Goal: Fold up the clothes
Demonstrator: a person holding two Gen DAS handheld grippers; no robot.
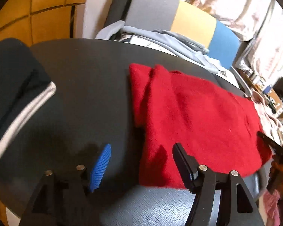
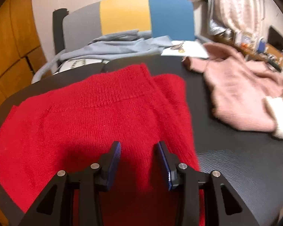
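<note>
A red knit sweater point(image 1: 194, 113) lies folded on the dark round table point(image 1: 84, 75). My left gripper point(image 1: 142, 145) hovers at the sweater's near left corner, open. Its blue pad point(image 1: 101, 166) is over bare table, its other finger point(image 1: 183, 160) over the red edge, and nothing is gripped. In the right wrist view the red sweater point(image 2: 84, 113) fills the middle. My right gripper point(image 2: 138, 144) is shut on a bunched fold of it at the near edge. That right gripper point(image 1: 269, 143) also shows at the sweater's right corner in the left wrist view, held by a hand point(image 1: 281, 169).
A dark garment with a grey stripe point(image 1: 13, 84) lies at the table's left. A pink sweater point(image 2: 241, 94) sits on the right of the table point(image 2: 235, 160). Behind stands a grey, yellow and blue chair point(image 2: 126, 13) with grey-blue clothes point(image 2: 113, 45) on it.
</note>
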